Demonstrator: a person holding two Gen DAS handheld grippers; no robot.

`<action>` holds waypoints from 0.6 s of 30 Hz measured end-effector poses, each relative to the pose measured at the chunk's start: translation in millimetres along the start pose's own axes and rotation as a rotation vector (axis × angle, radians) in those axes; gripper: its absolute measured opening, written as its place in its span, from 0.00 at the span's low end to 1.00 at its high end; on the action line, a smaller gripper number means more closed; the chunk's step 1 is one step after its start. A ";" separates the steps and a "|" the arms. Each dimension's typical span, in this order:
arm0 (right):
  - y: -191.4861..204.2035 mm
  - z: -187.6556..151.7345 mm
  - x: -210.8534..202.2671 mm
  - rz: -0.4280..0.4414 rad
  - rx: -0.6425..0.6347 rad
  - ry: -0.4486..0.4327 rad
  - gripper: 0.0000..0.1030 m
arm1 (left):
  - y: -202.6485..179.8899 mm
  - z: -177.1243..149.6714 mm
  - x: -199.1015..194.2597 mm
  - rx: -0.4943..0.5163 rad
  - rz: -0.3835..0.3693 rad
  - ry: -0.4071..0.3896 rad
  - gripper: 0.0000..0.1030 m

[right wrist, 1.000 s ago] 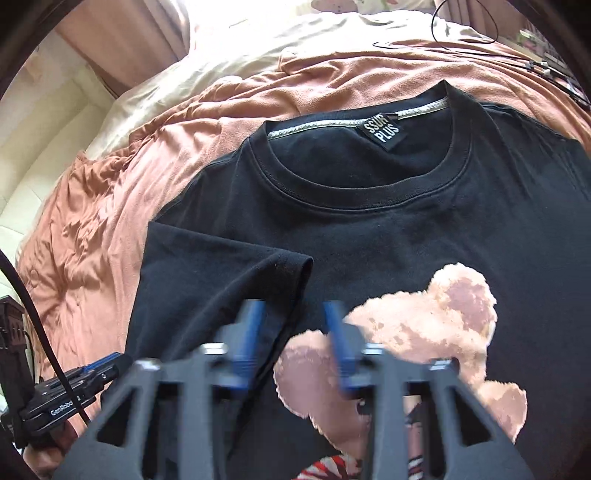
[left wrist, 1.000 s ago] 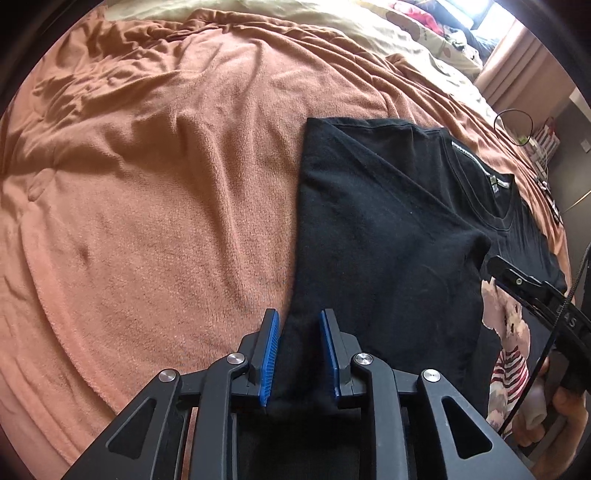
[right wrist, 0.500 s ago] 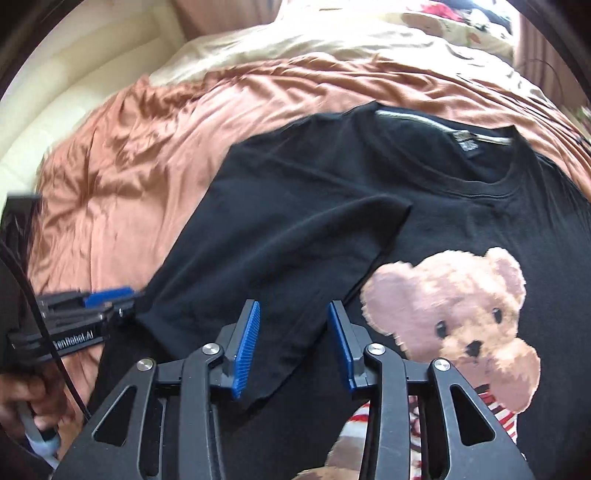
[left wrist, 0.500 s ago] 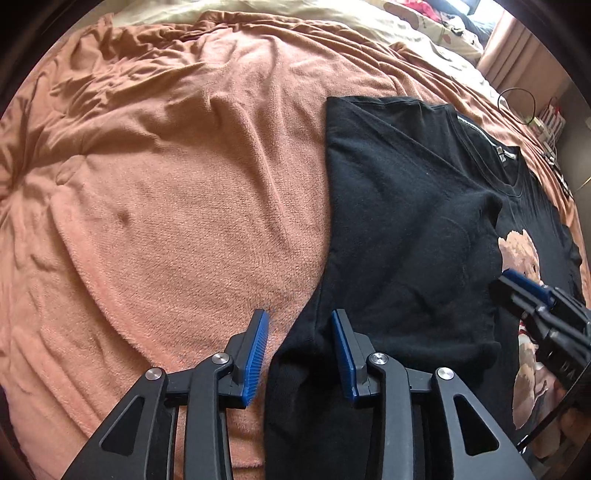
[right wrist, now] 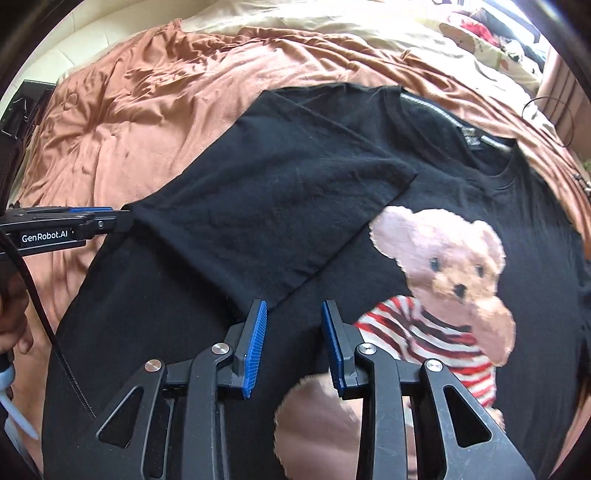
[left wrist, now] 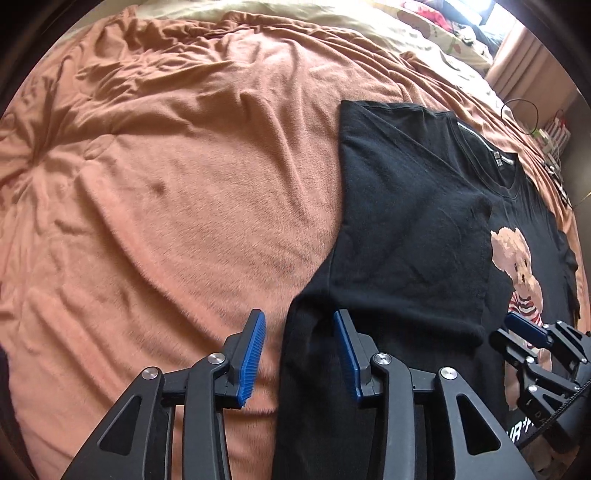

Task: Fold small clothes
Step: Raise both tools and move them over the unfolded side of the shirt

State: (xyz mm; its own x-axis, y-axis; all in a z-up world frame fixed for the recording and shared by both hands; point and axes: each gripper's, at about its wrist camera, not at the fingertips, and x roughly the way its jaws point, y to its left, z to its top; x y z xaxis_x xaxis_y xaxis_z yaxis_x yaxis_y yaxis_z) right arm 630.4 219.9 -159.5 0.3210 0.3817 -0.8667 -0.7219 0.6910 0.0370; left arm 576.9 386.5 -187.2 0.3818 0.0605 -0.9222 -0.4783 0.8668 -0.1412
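Observation:
A black T-shirt point(left wrist: 406, 229) with a teddy bear print point(right wrist: 450, 273) lies flat on an orange blanket point(left wrist: 166, 184). Its left sleeve point(right wrist: 295, 206) is folded inward over the chest, up to the bear's head. My left gripper point(left wrist: 298, 321) is open and hovers over the shirt's left side edge, nothing pinched. In the right wrist view the left gripper point(right wrist: 92, 218) sits beside the fold's outer corner. My right gripper point(right wrist: 293, 314) is open above the shirt's lower front, just below the folded sleeve's hem. It shows as the right gripper point(left wrist: 532, 339) in the left wrist view.
The orange blanket spreads wide and wrinkled to the left of the shirt. Cream bedding point(right wrist: 332, 22) with patterned pillows point(left wrist: 461, 33) lies at the far end. A thin cable point(left wrist: 517, 110) and small items rest at the far right. A hand point(right wrist: 11, 314) holds the left gripper.
My left gripper opened and let go of the shirt's fabric, then drew back. My right gripper also pulled back from the sleeve toward the hem, so more of the shirt shows.

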 end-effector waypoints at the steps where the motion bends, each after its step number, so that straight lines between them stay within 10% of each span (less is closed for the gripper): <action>1: -1.1 -2.2 -8.0 0.003 0.004 0.007 0.31 | 0.4 -2.6 -5.6 -0.014 0.010 0.007 0.55; 8: 7.2 -28.0 -72.1 -0.084 0.016 -0.055 0.53 | -1.6 -24.4 -79.7 -0.033 0.071 -0.123 0.86; 18: -20.6 -70.7 -168.1 0.038 0.163 -0.143 0.53 | -14.5 -70.8 -191.3 0.015 0.006 -0.385 0.93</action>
State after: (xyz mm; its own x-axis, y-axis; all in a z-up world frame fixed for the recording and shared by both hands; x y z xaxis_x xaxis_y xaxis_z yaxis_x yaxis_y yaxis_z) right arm 547.9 98.1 -49.7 0.3875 0.4848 -0.7841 -0.6300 0.7602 0.1587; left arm 454.7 327.3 -34.3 0.6498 0.2446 -0.7196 -0.4706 0.8730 -0.1282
